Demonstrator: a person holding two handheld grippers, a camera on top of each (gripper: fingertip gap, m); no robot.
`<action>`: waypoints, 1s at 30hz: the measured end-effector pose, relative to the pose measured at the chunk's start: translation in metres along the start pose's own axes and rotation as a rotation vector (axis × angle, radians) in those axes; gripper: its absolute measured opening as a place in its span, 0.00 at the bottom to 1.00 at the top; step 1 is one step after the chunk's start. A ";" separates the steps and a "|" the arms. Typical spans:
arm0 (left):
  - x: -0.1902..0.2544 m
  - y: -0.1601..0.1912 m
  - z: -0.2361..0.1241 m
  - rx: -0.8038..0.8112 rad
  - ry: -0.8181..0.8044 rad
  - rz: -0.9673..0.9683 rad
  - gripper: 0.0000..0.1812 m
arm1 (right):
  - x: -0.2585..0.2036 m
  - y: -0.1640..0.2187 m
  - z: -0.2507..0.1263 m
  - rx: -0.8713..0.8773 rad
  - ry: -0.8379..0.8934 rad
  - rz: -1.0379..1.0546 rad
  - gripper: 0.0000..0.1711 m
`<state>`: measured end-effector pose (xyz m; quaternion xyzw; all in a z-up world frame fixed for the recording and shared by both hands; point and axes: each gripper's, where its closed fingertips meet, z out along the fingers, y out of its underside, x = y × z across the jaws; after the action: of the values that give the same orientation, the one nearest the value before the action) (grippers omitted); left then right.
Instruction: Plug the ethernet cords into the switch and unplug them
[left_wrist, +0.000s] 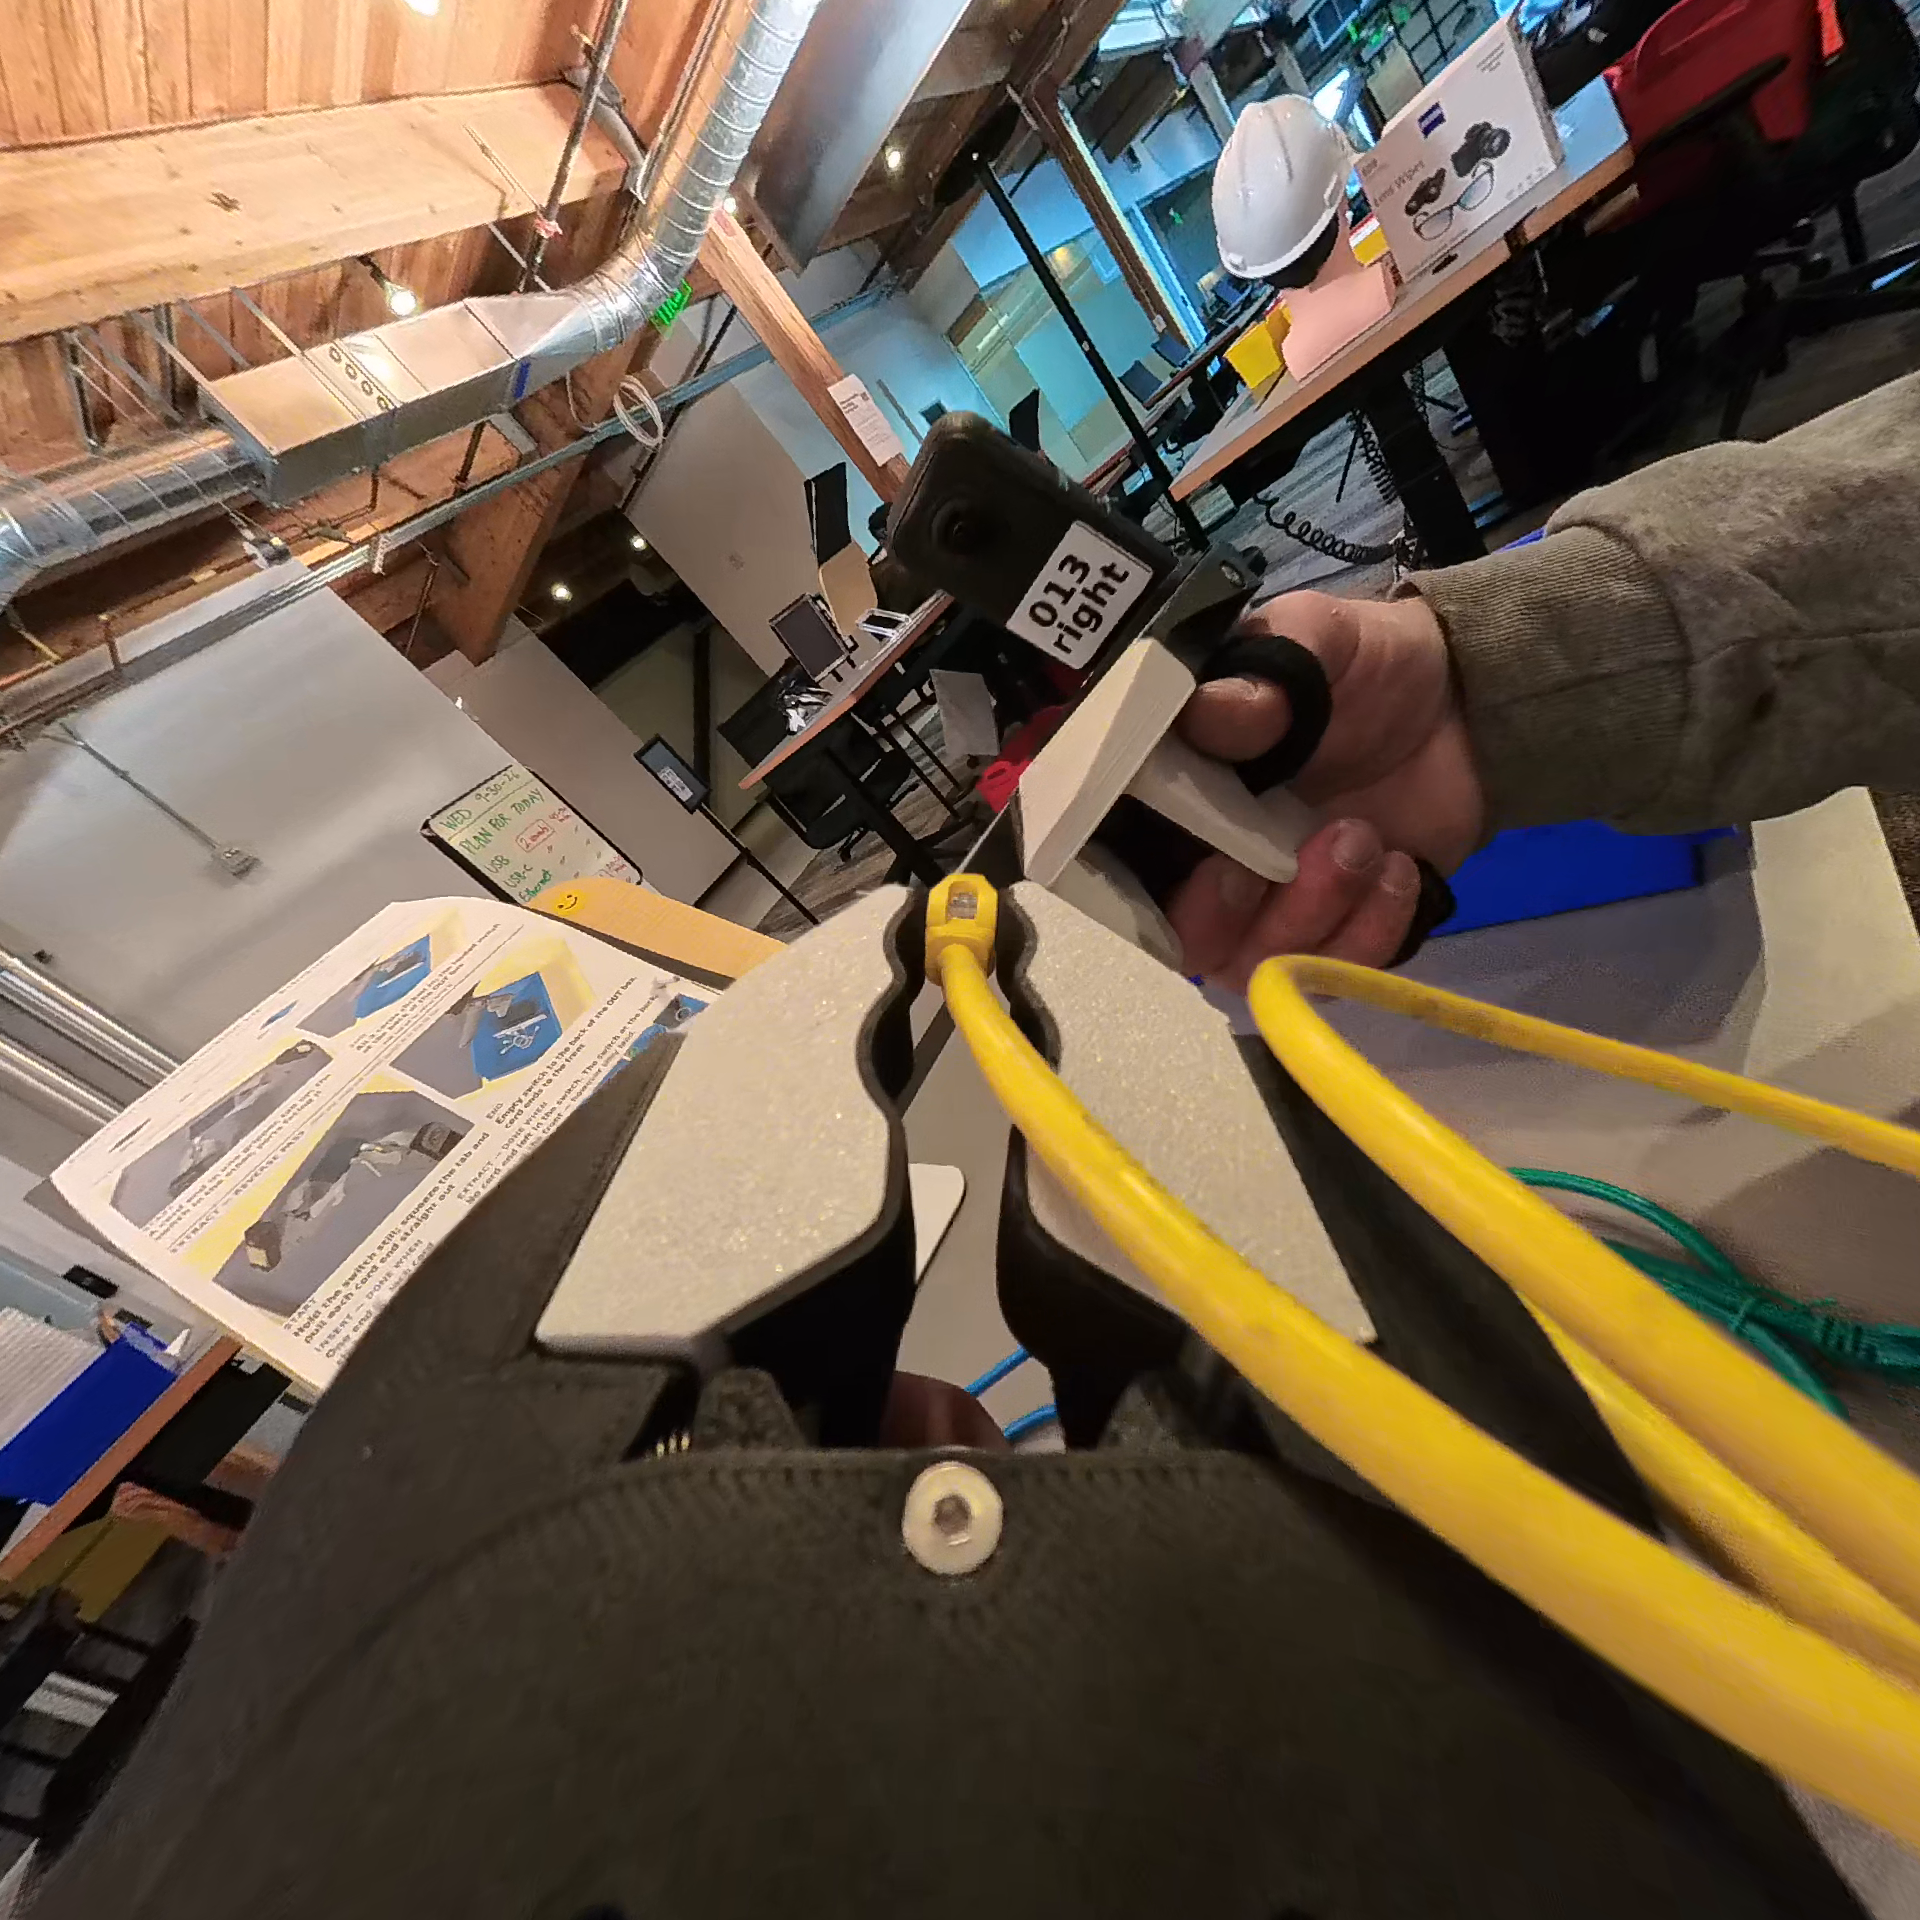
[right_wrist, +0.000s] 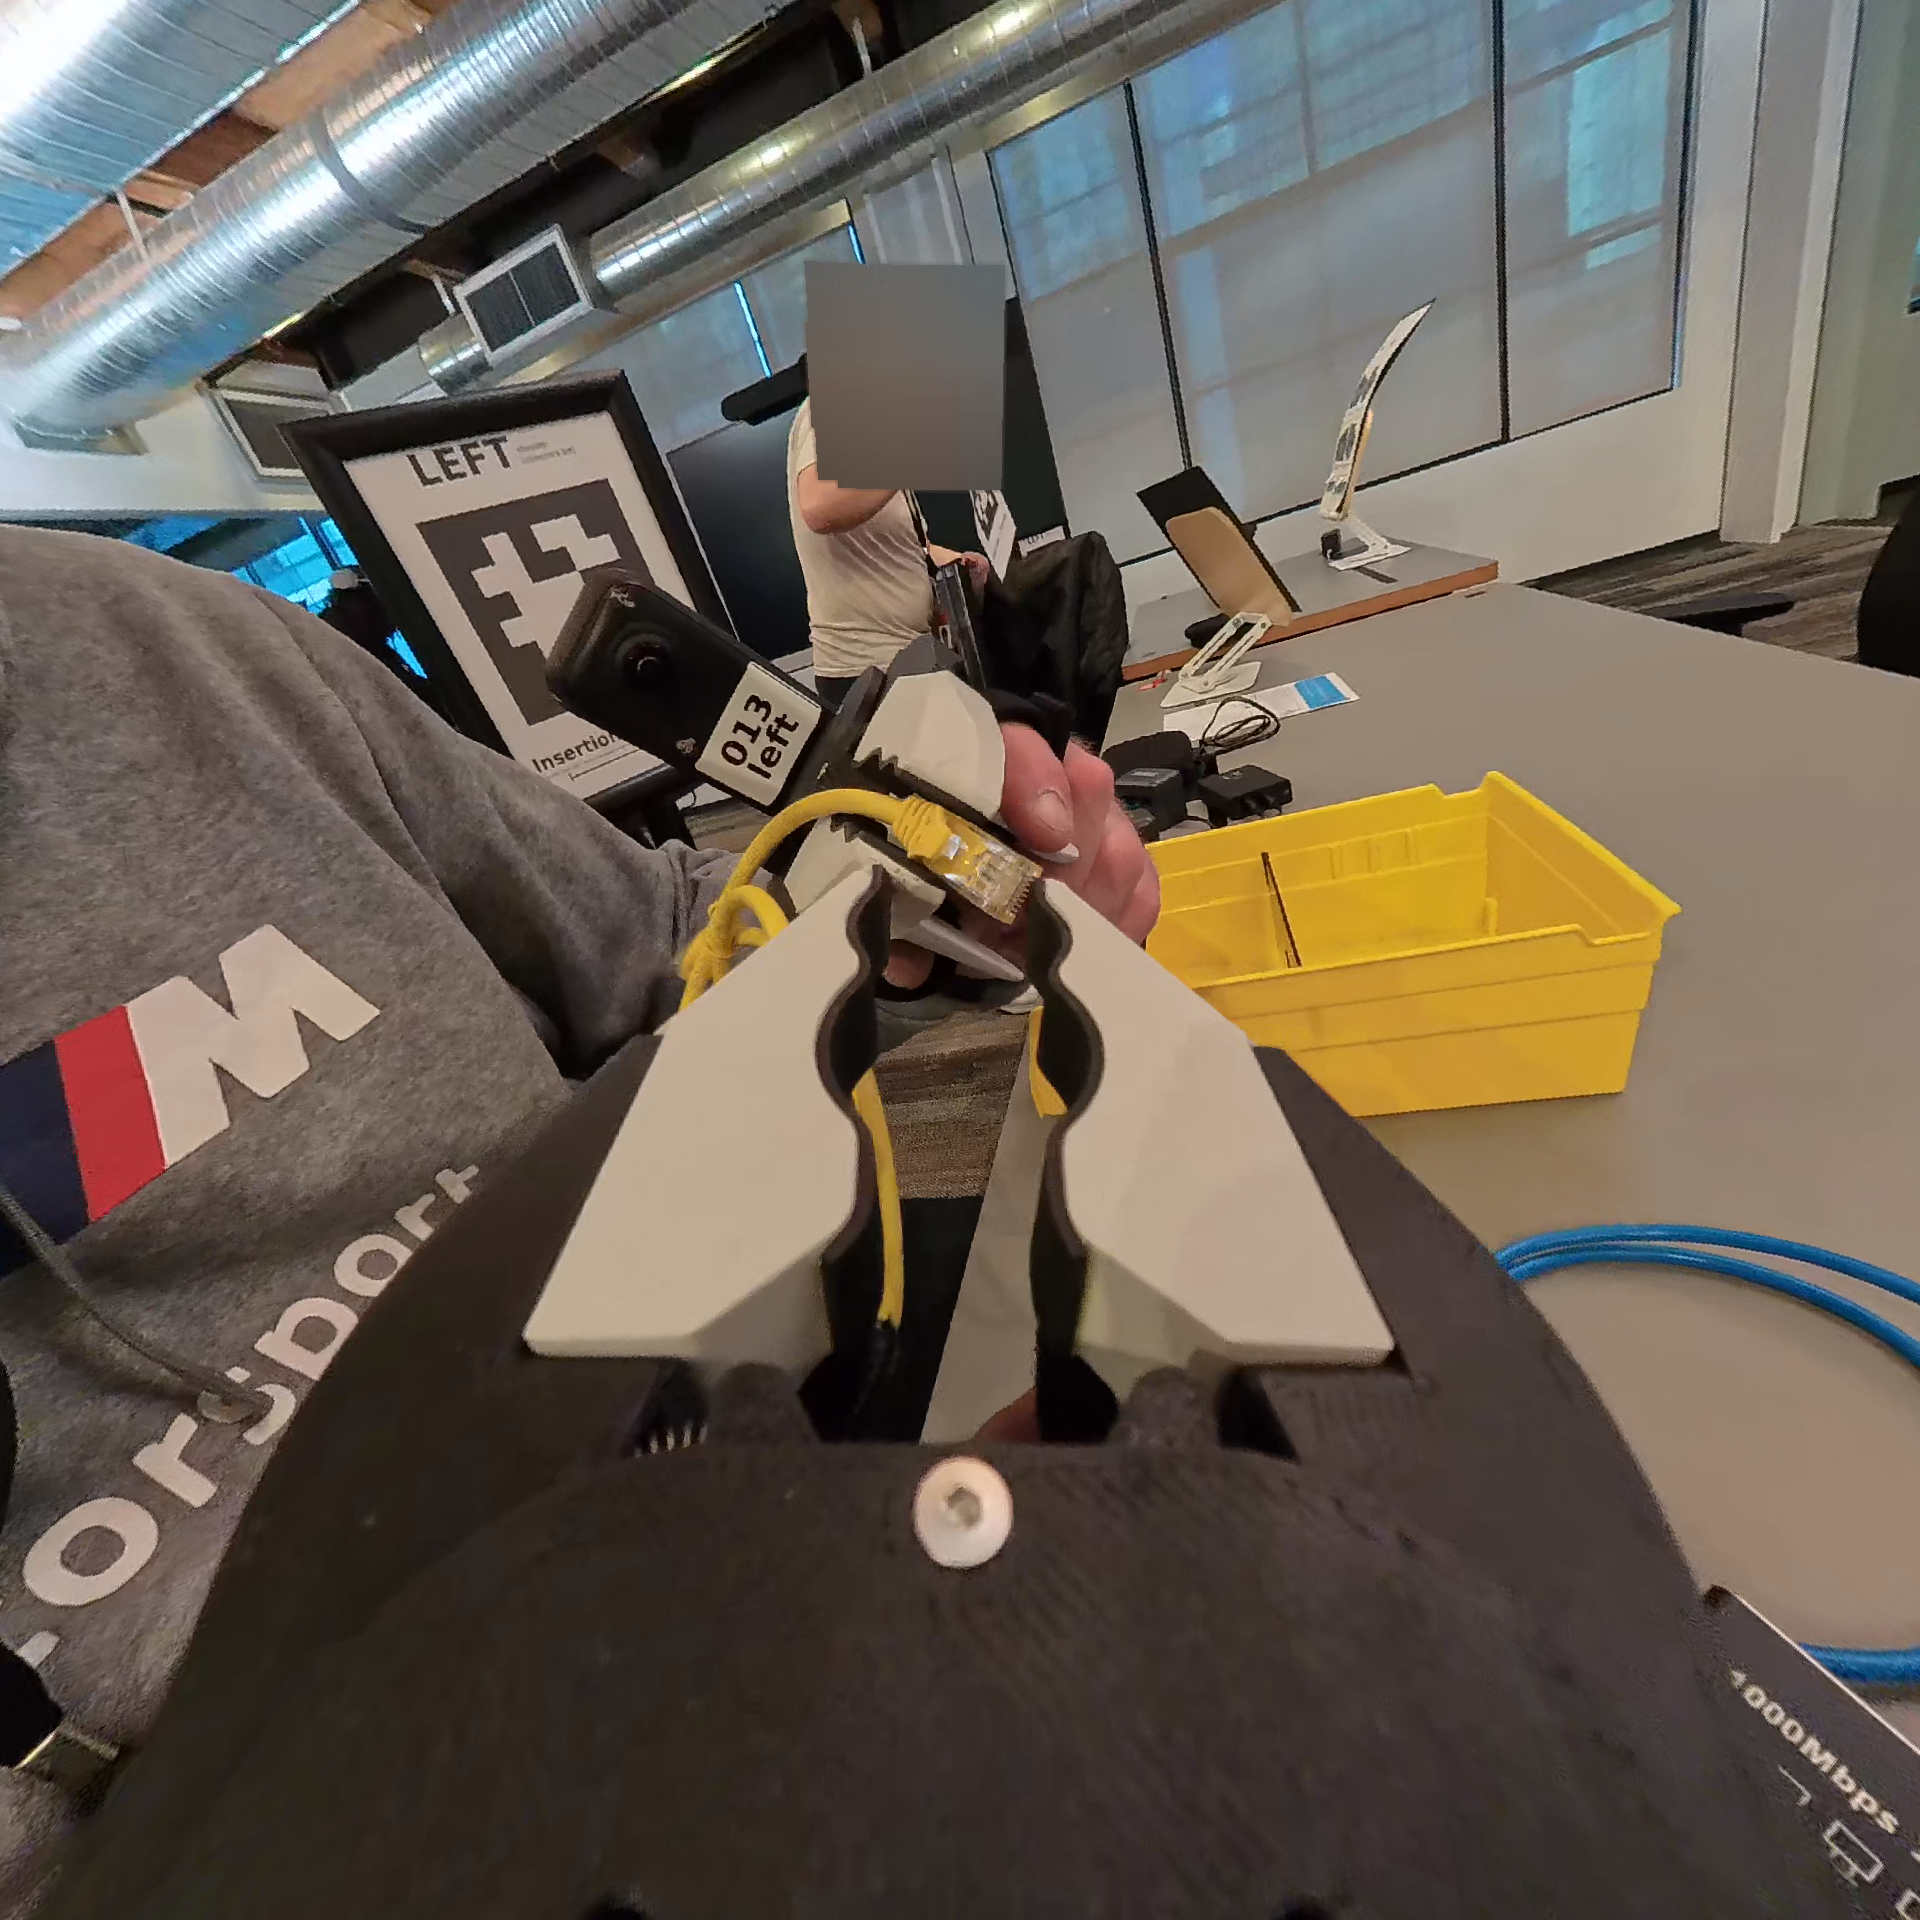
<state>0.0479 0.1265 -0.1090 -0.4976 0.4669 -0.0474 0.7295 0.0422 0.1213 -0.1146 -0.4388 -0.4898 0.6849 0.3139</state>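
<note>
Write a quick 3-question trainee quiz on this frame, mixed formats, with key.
1. True or false: the left gripper is shut on the yellow ethernet cord near its plug.
2. The right gripper is: A) shut on the blue cord B) open, holding nothing C) shut on the yellow bin.
3. Fill in: in the left wrist view, a ___ cord lies beyond the yellow loops.

Key: 1 true; 2 B; 3 green.
</note>
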 end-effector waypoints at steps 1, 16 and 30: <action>0.000 -0.001 0.000 0.006 0.001 -0.003 0.07 | -0.001 -0.001 0.000 0.007 -0.005 0.000 0.13; 0.000 0.000 -0.002 -0.004 -0.006 0.060 0.07 | 0.003 -0.003 0.001 0.065 -0.042 0.098 0.09; -0.004 0.012 -0.003 0.022 0.022 -0.131 0.07 | 0.015 -0.001 0.002 0.077 -0.003 0.125 0.08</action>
<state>0.0393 0.1326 -0.1158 -0.5184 0.4406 -0.1058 0.7252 0.0341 0.1331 -0.1181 -0.4551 -0.4352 0.7222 0.2862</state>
